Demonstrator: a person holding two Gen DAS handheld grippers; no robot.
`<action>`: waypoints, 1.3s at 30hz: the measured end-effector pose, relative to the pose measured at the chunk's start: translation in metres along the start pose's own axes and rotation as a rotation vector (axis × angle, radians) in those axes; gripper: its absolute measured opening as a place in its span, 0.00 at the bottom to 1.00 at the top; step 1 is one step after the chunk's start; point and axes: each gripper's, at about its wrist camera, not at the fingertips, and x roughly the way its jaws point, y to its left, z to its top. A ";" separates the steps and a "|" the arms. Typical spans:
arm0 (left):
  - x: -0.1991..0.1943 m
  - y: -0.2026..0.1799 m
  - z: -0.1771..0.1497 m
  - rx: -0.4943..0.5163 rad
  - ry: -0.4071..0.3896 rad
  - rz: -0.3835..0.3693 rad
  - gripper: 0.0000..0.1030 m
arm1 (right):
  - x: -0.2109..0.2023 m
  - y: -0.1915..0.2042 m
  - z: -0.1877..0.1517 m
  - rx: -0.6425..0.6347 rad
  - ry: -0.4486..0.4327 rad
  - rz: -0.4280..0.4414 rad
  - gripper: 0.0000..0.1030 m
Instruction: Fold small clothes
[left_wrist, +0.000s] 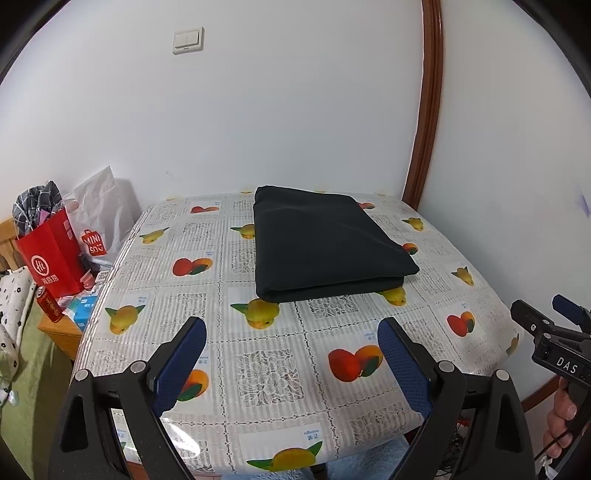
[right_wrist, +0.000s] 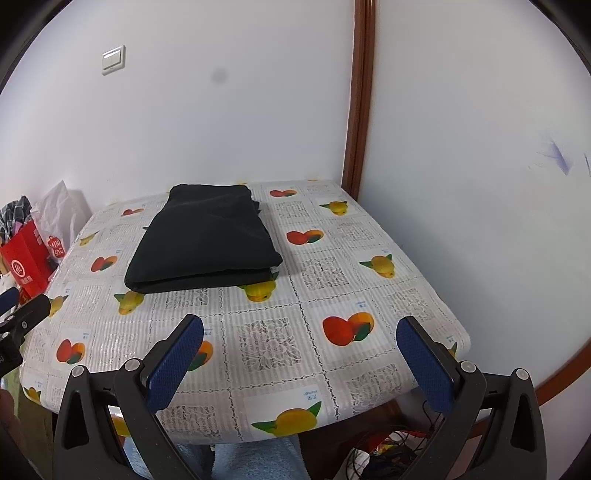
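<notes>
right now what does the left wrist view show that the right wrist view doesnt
Only the left wrist view: a red can and a blue box on the wooden side stand left of the table, plus a hand gripping the right gripper.

Only the right wrist view: cables on the floor under the table's right edge, and the left gripper at the frame's left edge.

Both: the folded black garment lying on the fruit-print tablecloth, the red bag, the wall switch, and open fingers holding nothing.

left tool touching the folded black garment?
Apart. The left wrist view shows the left tool open over bare tablecloth, with patterned cloth visible between its tips and the folded black garment.
</notes>
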 end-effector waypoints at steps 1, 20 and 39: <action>0.000 0.000 0.000 0.001 0.002 0.000 0.91 | 0.000 0.000 0.000 0.001 0.000 -0.003 1.00; -0.001 0.002 0.000 -0.004 -0.001 0.006 0.91 | -0.002 -0.001 0.000 -0.001 0.000 -0.029 1.00; -0.001 0.002 0.000 -0.012 0.005 0.025 0.91 | -0.003 0.001 -0.002 -0.004 -0.002 -0.033 1.00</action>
